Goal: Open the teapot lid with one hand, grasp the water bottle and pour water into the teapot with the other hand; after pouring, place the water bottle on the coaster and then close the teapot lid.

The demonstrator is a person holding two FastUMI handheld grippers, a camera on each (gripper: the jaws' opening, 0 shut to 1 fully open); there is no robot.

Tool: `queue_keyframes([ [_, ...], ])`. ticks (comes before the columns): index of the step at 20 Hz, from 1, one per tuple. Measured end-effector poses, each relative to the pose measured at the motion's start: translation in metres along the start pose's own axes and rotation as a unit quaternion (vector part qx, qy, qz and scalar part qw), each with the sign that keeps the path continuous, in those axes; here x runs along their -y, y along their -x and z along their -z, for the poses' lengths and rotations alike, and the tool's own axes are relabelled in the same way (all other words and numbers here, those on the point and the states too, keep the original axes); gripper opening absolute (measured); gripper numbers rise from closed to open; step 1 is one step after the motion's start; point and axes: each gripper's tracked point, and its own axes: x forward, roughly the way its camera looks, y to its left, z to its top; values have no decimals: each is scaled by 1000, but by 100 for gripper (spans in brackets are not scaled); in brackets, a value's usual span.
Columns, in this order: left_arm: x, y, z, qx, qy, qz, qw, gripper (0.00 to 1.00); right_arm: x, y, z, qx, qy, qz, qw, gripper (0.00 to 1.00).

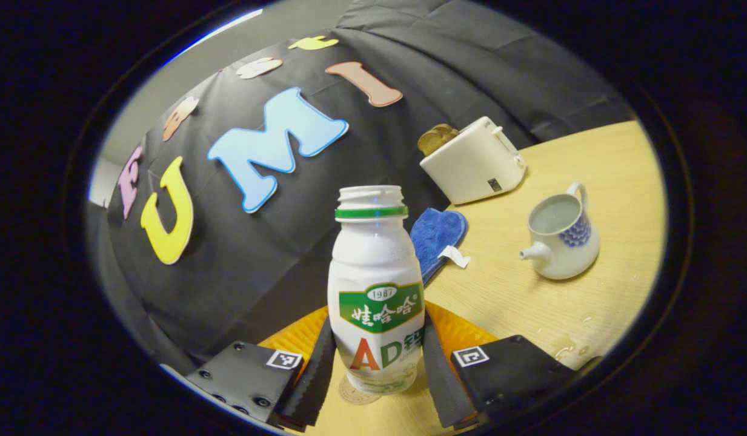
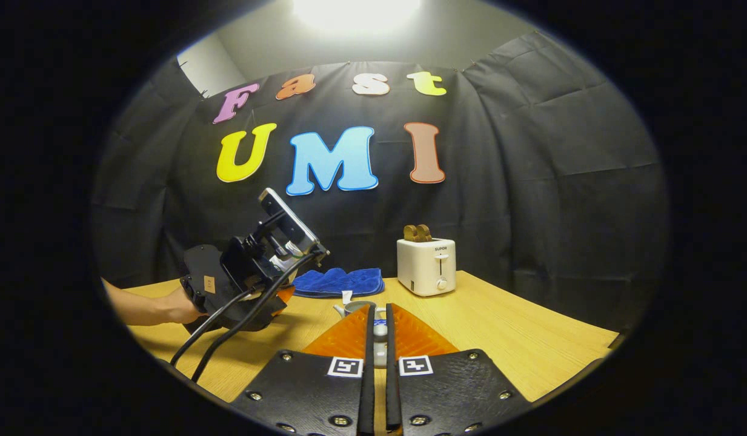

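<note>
Water bottle (image 1: 376, 284) is standing capless on the coaster (image 1: 356, 392), bracketed by the 2 fingers of the left tongs (image 1: 378, 363), which look to be just easing off it, though I cannot tell if they are touching. Teapot (image 1: 561, 233) is sitting lidless on the bench (image 1: 531, 303), well off to the side, likely awaiting its lid. Right tongs (image 2: 378, 339) are pinching a small object, seemingly that lid (image 2: 380, 330), held ready.

A white toaster (image 2: 426, 266) with toast in its slots stands on the wooden desk (image 2: 518, 339), a blue cloth (image 2: 338, 281) lying beside it.
</note>
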Motion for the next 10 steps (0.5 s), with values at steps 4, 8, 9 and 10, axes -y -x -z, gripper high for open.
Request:
queue_keyframes([
  [4, 14, -7, -9, 3, -61, 17, 998, 81, 9, 7, 3, -1, 0, 8, 1000, 7],
  [8, 24, -12, -20, 7, -141, 11, 990, 77, 19, 14, 2, 1, 2, 16, 1000, 7],
  [9, 26, -12, -23, 9, -158, 11, 987, 78, 21, 15, 2, 2, 0, 18, 1000, 7],
  [10, 30, -13, -23, 9, -176, 13, 984, 79, 22, 16, 3, 2, -1, 20, 1000, 7],
])
